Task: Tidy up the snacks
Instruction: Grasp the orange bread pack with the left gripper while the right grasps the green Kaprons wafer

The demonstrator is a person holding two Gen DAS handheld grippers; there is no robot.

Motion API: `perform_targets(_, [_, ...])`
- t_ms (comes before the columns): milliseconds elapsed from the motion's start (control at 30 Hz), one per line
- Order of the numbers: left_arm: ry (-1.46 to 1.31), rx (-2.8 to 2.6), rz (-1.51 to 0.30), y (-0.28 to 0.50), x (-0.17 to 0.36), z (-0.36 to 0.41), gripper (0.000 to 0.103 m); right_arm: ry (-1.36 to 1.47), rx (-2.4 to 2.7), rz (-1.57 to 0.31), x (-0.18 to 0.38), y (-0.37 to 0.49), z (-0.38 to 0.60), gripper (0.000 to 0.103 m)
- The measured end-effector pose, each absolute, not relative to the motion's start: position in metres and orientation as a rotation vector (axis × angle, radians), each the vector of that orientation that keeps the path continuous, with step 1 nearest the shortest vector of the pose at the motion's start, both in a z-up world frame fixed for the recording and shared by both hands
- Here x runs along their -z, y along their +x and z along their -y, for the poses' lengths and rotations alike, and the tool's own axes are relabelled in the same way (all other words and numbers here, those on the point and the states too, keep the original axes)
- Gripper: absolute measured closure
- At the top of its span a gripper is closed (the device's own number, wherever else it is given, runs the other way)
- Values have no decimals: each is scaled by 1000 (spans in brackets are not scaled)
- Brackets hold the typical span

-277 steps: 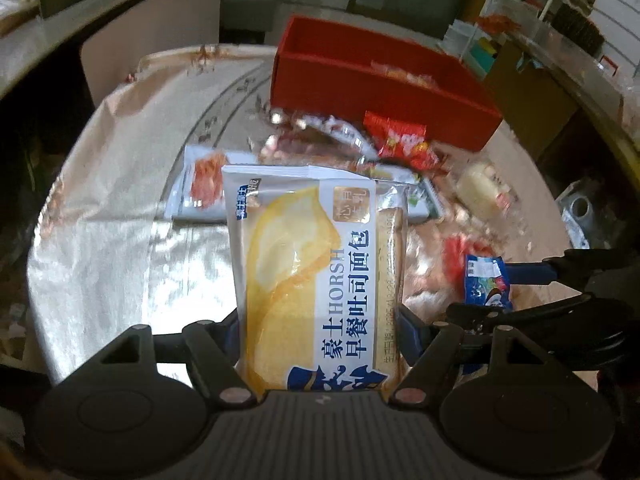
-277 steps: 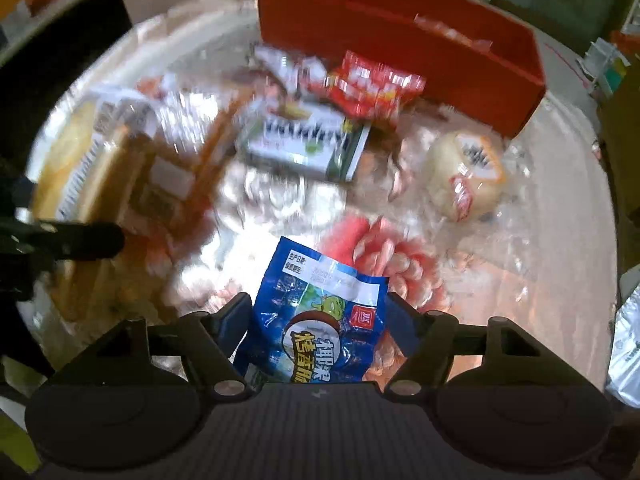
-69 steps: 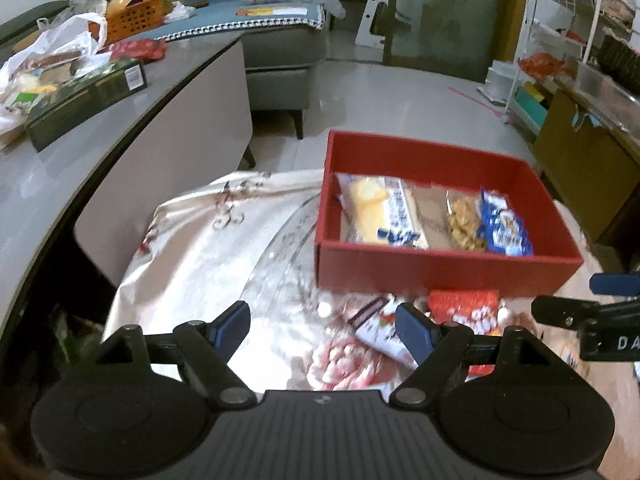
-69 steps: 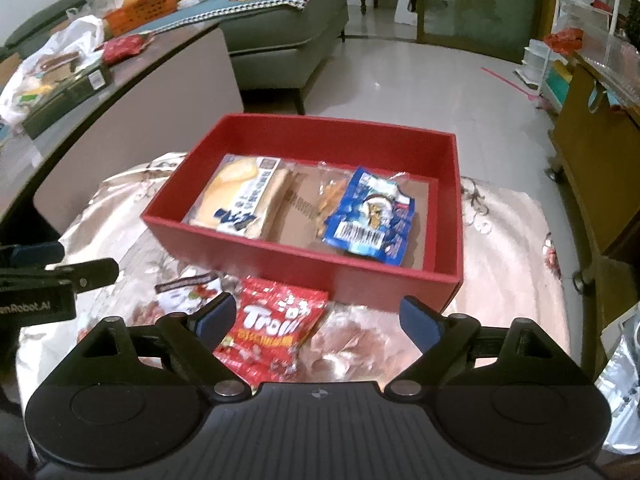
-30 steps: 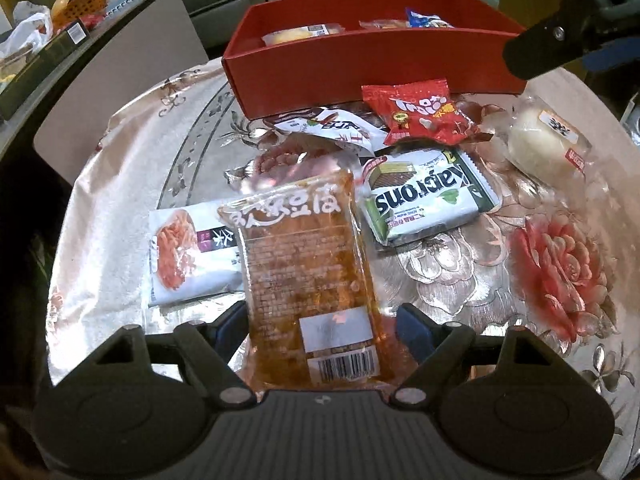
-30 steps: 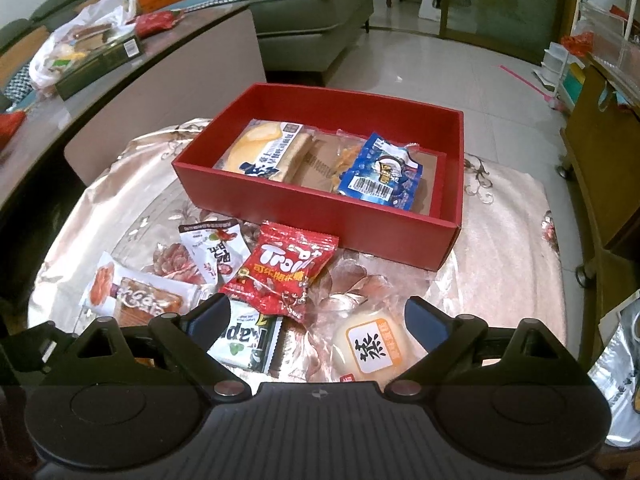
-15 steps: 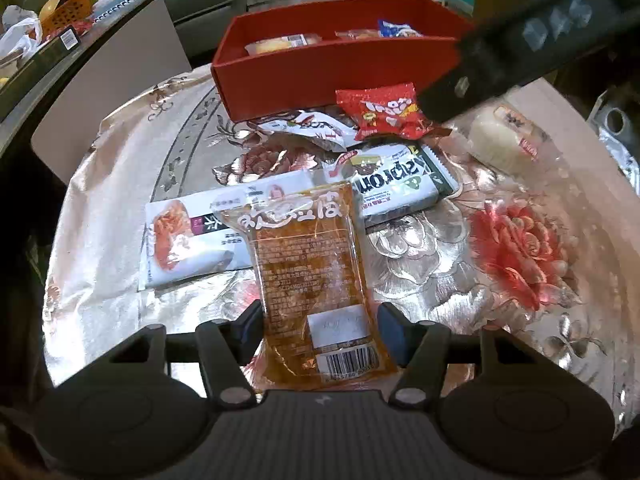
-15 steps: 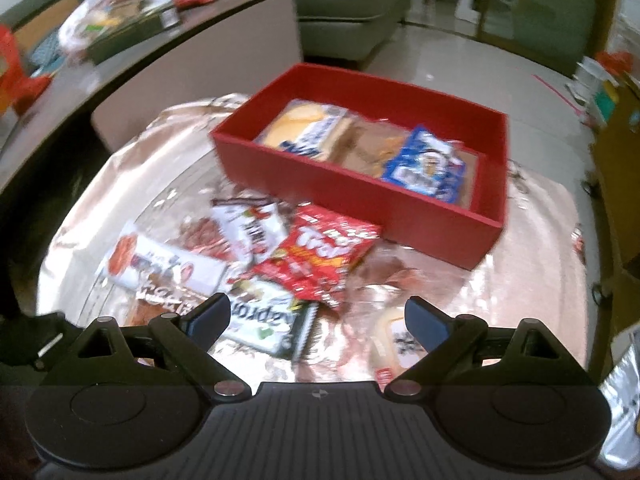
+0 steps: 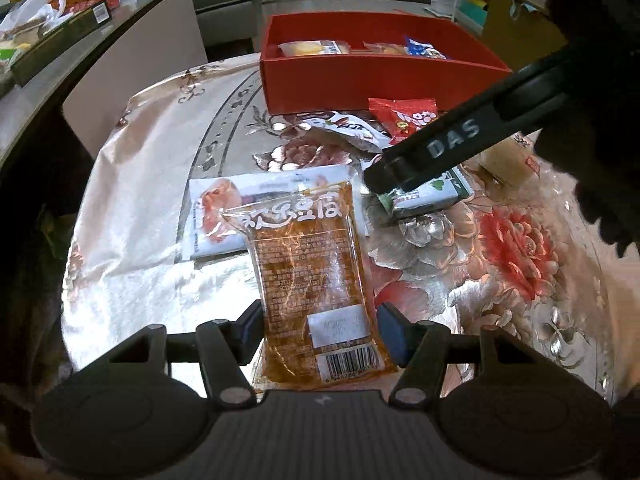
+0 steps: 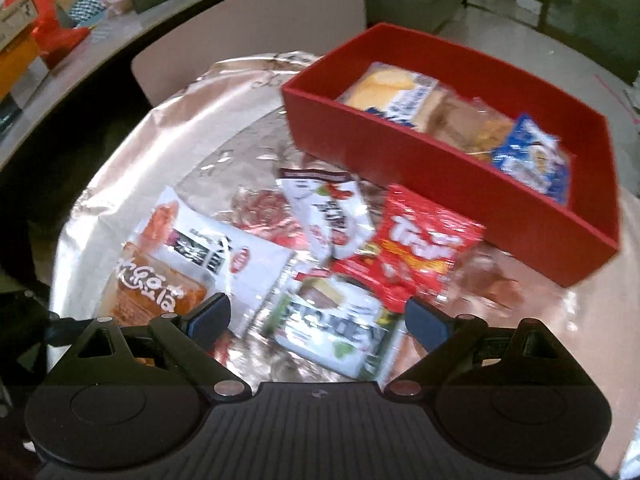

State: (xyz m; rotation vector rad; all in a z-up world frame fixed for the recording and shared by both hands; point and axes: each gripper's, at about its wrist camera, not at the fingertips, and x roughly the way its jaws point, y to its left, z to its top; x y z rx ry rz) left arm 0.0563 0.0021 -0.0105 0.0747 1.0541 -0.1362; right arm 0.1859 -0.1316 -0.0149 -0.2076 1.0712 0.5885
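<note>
1. The box (image 10: 448, 168) stood at the far side of the table (image 9: 144, 216), holding a bread pack (image 10: 390, 94) at its left and a small packet (image 10: 532, 158) at its right.
2. The Trolli bag (image 10: 416, 246) lay before the box, with the wafer pack (image 10: 340, 330) nearer still.
3. The tofu-skin packet (image 9: 310, 272) lay nearest, overlapping a long white pack (image 9: 216, 216) behind it.
</note>
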Motion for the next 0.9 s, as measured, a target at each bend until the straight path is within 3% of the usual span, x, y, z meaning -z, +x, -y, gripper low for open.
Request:
perform_targets(233, [54, 160, -1044, 42, -1, -15, 49, -273, -689, -1150, 31, 174, 117, 4])
perform_targets(333, [37, 161, -1042, 36, -5, -22, 49, -148, -791, -1216, 27, 163, 128, 5])
perform_targets(500, [-10, 141, -1039, 40, -7, -31, 49, -100, -751, -1127, 0, 161, 153, 5])
perform_targets(800, [-5, 150, -1053, 45, -1, -24, 51, -400, -679, -1172, 47, 183, 112, 5])
perform_targets(833, [2, 144, -1064, 46, 3, -25, 51, -418, -671, -1182, 53, 183, 110, 0])
perform_targets(900, [14, 133, -1103, 50, 14, -23, 51, -486, -681, -1148, 59, 173, 103, 0])
